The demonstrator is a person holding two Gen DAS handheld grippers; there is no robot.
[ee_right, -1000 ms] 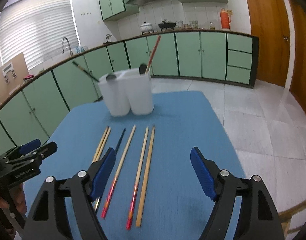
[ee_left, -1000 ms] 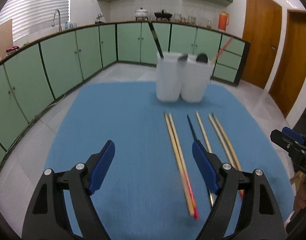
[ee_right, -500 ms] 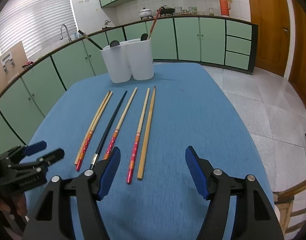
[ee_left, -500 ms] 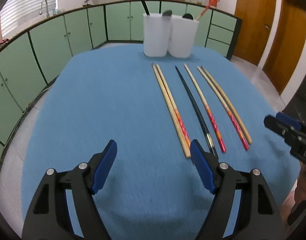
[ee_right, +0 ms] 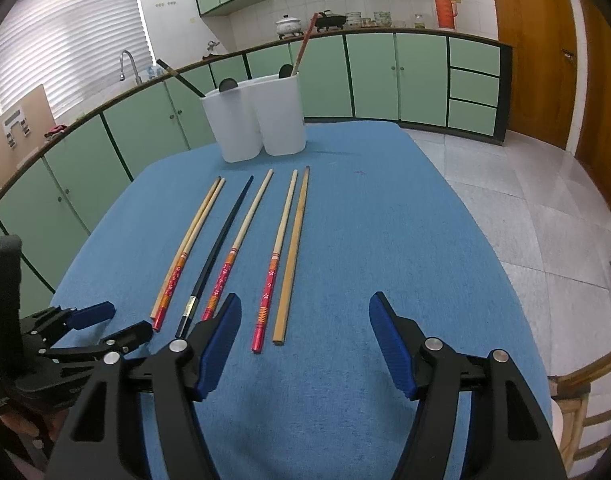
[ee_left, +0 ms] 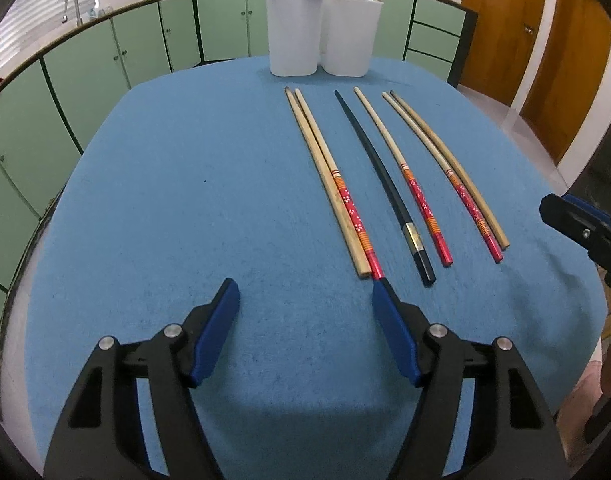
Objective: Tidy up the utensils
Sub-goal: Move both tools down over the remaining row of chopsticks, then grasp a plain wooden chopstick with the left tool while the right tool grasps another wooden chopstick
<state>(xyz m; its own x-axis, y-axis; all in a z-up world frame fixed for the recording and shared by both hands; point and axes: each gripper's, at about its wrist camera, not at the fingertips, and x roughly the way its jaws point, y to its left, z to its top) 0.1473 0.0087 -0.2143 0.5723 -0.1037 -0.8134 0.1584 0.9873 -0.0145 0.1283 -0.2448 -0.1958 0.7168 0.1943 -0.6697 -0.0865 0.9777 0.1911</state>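
both claws empty; left gripper [ee_left: 305,300] just narrowing, jaws apart over bare blue cloth [ee_left: 185,200]; right gripper [ee_right: 305,316] likewise gaping; six chopsticks [ee_left: 385,184] lie just ahead, long axes running away toward the white holders [ee_left: 323,34]; left's nearer the leftmost pair

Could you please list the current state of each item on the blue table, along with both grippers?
White twin-cup plastic holder: upright, utensils standing inside.
Six loose chopsticks: flat on the blue cloth-covered table, side by side.
Black chopstick: lying flat among them.
Left gripper: open, empty, jaws just been closing.
Right gripper: open, empty.
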